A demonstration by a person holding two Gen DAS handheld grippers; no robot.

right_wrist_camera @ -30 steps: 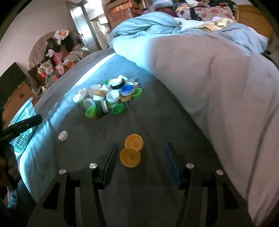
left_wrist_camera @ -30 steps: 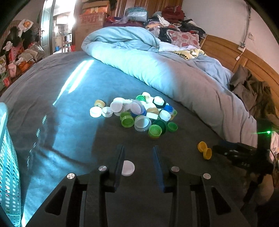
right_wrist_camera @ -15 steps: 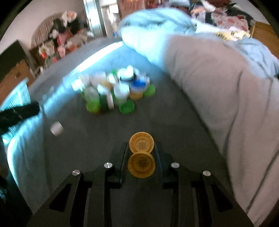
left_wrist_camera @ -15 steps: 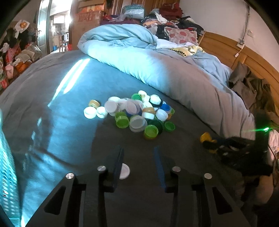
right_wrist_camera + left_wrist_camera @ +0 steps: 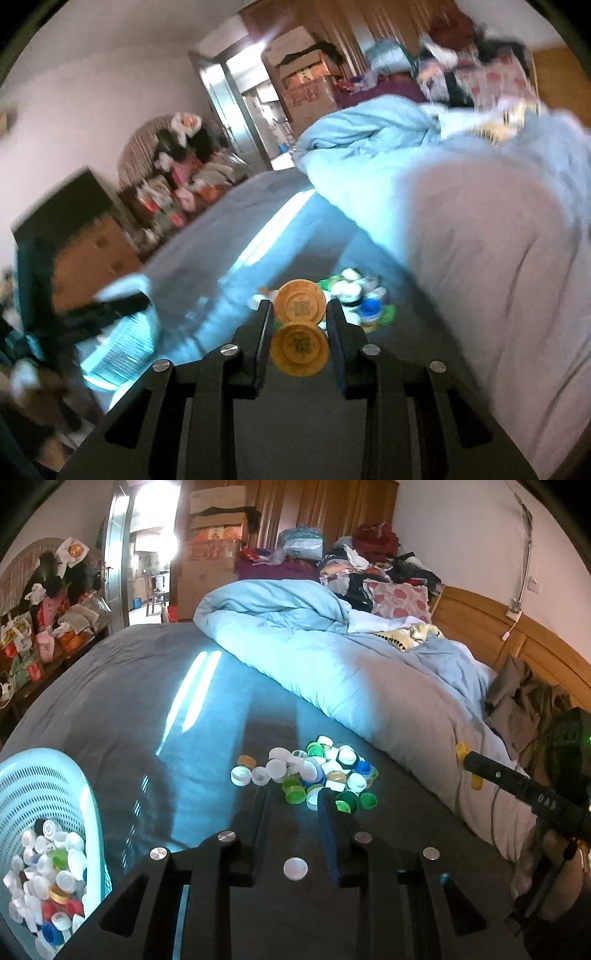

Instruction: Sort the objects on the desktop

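Observation:
A pile of bottle caps [image 5: 317, 775] in white, green, blue and yellow lies on the grey bedsheet. My left gripper [image 5: 295, 797] is open and empty above the sheet, with a lone white cap [image 5: 295, 868] between its fingers, near their base. My right gripper [image 5: 299, 314] is shut on two joined yellow caps [image 5: 299, 345] and holds them lifted above the bed. It also shows in the left wrist view [image 5: 466, 762] at the right, with the yellow caps at its tip.
A pale blue perforated basket [image 5: 44, 797] holding several sorted caps stands at the left. A rumpled light blue duvet [image 5: 332, 657] covers the right half of the bed. Clutter, boxes and a wooden headboard [image 5: 517, 646] lie beyond.
My right gripper has closed on the two yellow caps and lifted them off the sheet. My left gripper has risen and pulled back, bringing the basket into view.

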